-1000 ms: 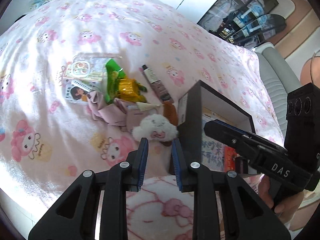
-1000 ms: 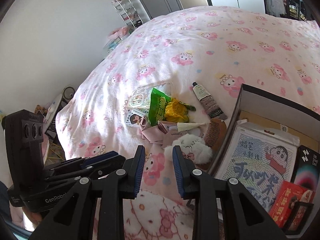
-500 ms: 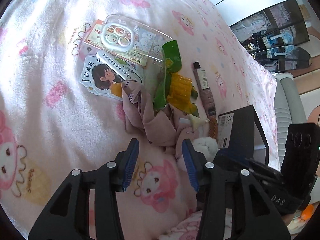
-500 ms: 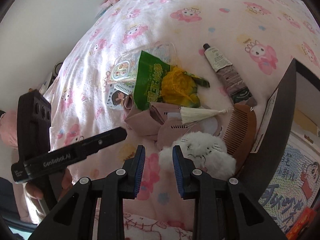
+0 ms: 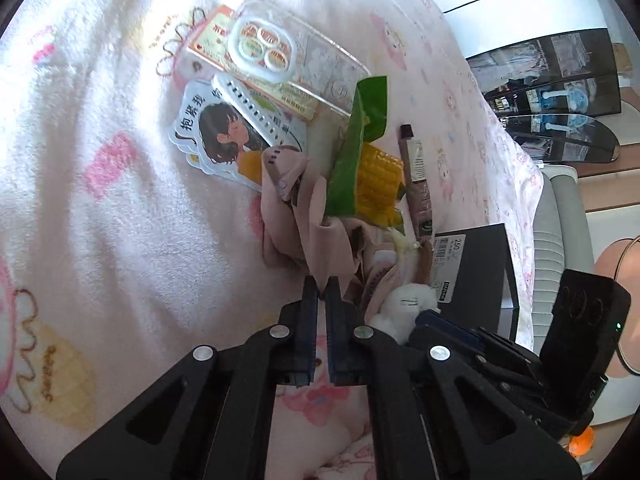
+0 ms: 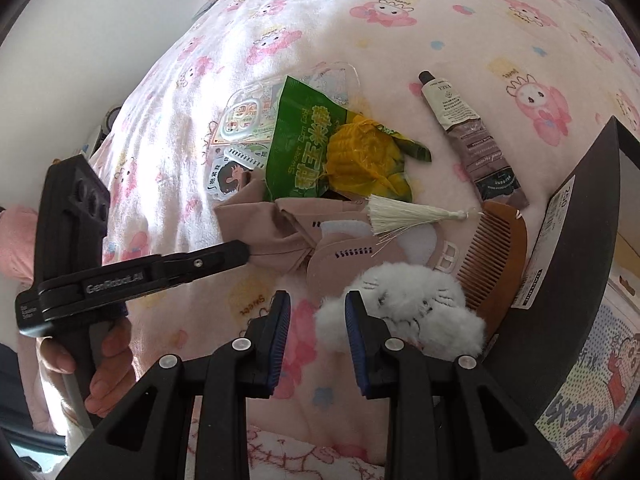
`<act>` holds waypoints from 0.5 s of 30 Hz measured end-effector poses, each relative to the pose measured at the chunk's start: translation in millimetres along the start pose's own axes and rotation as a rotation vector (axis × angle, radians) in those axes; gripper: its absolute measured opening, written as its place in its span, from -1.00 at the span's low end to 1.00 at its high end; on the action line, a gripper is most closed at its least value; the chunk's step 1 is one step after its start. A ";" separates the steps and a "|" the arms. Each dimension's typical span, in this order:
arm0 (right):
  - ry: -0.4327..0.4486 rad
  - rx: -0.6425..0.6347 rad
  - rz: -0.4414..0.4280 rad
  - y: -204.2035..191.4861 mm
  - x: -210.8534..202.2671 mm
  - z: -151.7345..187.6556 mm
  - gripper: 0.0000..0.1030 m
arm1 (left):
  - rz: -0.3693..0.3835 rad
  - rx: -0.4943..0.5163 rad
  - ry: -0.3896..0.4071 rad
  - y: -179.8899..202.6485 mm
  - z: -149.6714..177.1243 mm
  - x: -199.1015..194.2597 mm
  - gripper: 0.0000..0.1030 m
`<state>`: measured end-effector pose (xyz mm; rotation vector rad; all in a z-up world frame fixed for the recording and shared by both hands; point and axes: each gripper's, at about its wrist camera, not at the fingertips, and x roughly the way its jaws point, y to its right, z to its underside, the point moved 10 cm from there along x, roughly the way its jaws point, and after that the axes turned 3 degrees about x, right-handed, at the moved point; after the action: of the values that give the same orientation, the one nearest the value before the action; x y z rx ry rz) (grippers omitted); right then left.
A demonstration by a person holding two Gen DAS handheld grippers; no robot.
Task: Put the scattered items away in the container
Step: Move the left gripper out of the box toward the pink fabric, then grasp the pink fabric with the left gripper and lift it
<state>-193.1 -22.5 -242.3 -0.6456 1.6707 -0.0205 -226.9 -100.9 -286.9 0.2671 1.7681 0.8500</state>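
Note:
A pile lies on the pink cartoon bedspread: a crumpled pink cloth (image 5: 320,236), a green sweet-corn packet (image 5: 360,160), a brown tube (image 5: 418,176), a clear phone case (image 5: 280,48), stickers (image 5: 216,136) and a white fluffy toy (image 5: 404,308). My left gripper (image 5: 320,286) points down at the pile, its jaws closing tight on a fold of the pink cloth (image 6: 272,220). My right gripper (image 6: 314,308) stands open over the sheet. Its right finger touches the left edge of the fluffy toy (image 6: 404,300). The black box (image 6: 572,240) stands open at the right.
A wooden comb (image 6: 496,248) with a cream tassel (image 6: 408,216) leans against the box wall. Printed packets lie inside the box (image 6: 592,380). A hand (image 6: 108,364) holds the left gripper's handle. A grey sofa arm (image 5: 560,240) and dark shelves lie beyond the bed.
Both grippers came down close to the pile. The left one opened wide, then shut on the pink cloth. The right one kept its opening and now sits beside the fluffy toy.

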 end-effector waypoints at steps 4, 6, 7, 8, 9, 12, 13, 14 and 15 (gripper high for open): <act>0.016 -0.034 0.030 -6.3 -4.2 -12.9 -0.52 | 0.004 -0.003 0.056 -3.8 5.6 -34.5 -0.97; 0.017 -0.046 0.042 -7.0 -6.4 -15.3 -0.52 | -0.016 -0.006 0.096 -10.7 13.2 -54.8 -0.97; 0.017 -0.050 0.037 -7.6 -7.2 -15.1 -0.51 | -0.030 -0.014 0.114 -15.9 16.9 -64.0 -0.97; 0.012 -0.054 0.031 -8.0 -6.9 -14.0 -0.49 | -0.042 -0.025 0.128 -22.0 20.4 -71.7 -0.97; 0.003 -0.058 0.028 -8.0 -5.6 -12.4 -0.47 | -0.058 -0.037 0.139 -30.2 23.2 -77.8 -0.97; -0.025 -0.081 0.034 -9.5 1.8 -9.0 -0.36 | -0.174 -0.077 0.166 -60.4 17.7 -83.4 -0.70; -0.031 -0.098 0.034 -12.3 4.9 -8.8 -0.35 | -0.203 -0.086 0.162 -66.6 13.0 -79.3 -0.56; -0.037 -0.114 0.029 -16.4 8.2 -8.5 -0.32 | -0.202 -0.088 0.153 -68.0 8.4 -73.3 -0.33; -0.048 -0.130 0.016 -21.2 12.3 -7.9 -0.29 | -0.176 -0.084 0.146 -65.5 3.2 -66.7 -0.23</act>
<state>-192.6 -48.2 -244.0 -0.7247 1.6400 0.1145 -184.4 -184.0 -281.3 -0.0068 1.8549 0.8311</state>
